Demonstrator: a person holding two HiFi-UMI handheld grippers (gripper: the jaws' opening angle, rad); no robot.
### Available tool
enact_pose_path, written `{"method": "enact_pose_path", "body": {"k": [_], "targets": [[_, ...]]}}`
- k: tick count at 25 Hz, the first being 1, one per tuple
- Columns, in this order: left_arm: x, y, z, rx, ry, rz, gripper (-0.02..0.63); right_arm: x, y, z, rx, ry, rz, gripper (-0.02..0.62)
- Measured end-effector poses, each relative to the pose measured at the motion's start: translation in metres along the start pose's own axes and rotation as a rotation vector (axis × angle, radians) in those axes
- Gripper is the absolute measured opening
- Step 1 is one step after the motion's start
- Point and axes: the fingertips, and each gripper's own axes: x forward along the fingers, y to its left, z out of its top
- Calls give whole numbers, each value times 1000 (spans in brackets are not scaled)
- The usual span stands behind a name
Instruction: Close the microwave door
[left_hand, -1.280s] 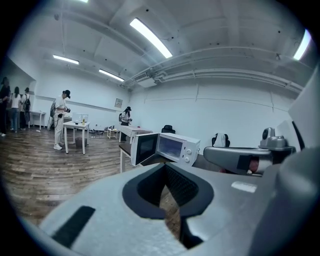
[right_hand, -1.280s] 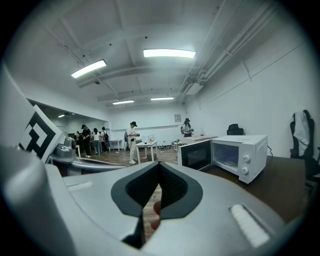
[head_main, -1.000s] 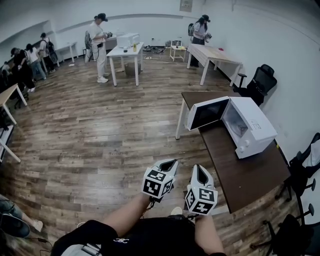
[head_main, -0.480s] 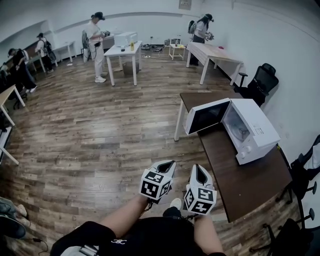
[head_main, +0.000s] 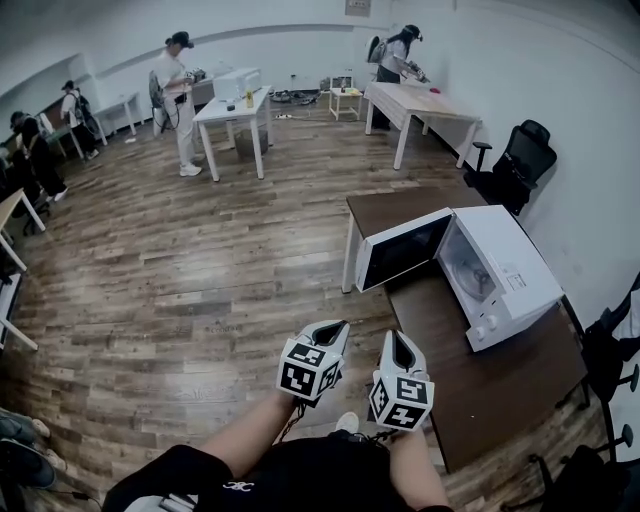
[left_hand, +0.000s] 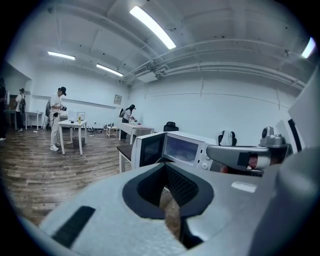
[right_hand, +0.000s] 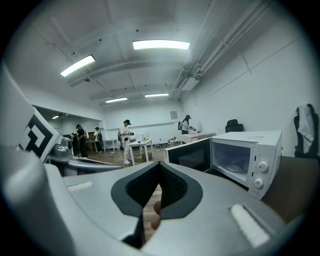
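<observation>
A white microwave stands on a dark brown table at the right, its door swung wide open toward the left. Both grippers are held side by side over the floor, short of the table's near corner and apart from the microwave. My left gripper is shut with nothing in it, and my right gripper looks shut and empty too. In the left gripper view the microwave and its door lie ahead past the jaws. In the right gripper view the microwave is at the right with its door open.
A black office chair stands behind the table by the wall, and another chair is at the right edge. White tables with people at them are far across the wooden floor.
The microwave and table have drawn nearer and slid left in the head view as both grippers travelled forward together. The door stays open and both jaws look the same.
</observation>
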Motion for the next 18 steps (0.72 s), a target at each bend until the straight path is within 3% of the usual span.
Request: {"method": "enact_pose_path", "body": {"k": [10, 18], "targets": [[91, 23, 43, -1, 2, 22, 9, 84, -62, 32, 1, 1, 4, 5], [147, 52, 55, -22, 33, 76, 9, 140, -96, 39, 6, 25, 44, 5]]}}
